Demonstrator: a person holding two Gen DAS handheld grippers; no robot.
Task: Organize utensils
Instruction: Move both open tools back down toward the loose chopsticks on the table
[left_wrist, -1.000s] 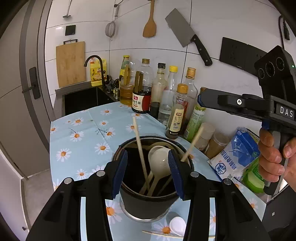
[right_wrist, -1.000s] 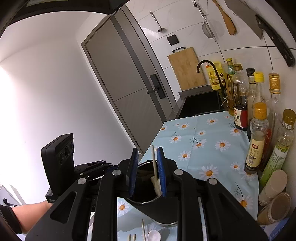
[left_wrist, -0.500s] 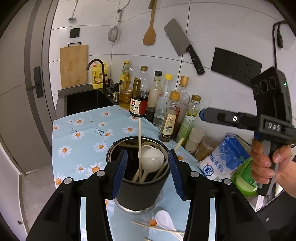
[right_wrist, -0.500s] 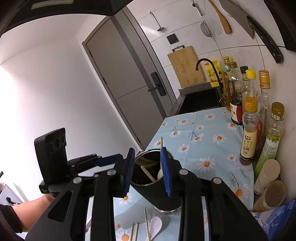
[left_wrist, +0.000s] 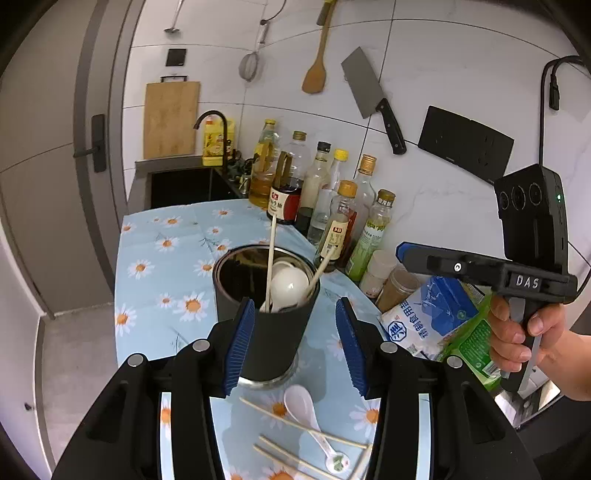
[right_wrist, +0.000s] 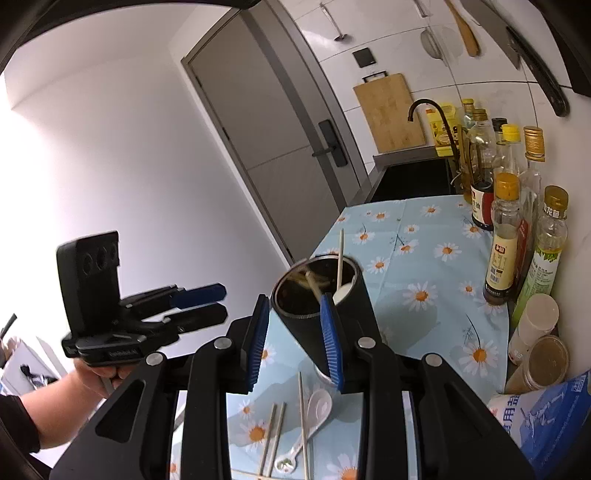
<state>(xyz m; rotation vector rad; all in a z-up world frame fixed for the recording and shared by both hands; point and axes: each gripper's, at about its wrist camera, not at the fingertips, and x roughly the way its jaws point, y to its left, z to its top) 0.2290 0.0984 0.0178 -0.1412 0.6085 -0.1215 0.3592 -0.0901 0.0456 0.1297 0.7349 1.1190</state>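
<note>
Both grippers have backed away from the holder (left_wrist: 266, 314); right gripper (right_wrist: 295, 343) has just opened, empty, left gripper (left_wrist: 293, 347) open too. Returning low, either could topple it, lower centre.

Black utensil holder (right_wrist: 332, 310) with chopsticks (right_wrist: 339, 258), beyond empty right gripper (right_wrist: 295, 343).

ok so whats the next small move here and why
Probably lower the right hand-held gripper toward the white spoon lying on the daisy cloth by the loose chopsticks. Its jaws stand open and empty, and the black holder already has a spoon and chopsticks in it.
</note>
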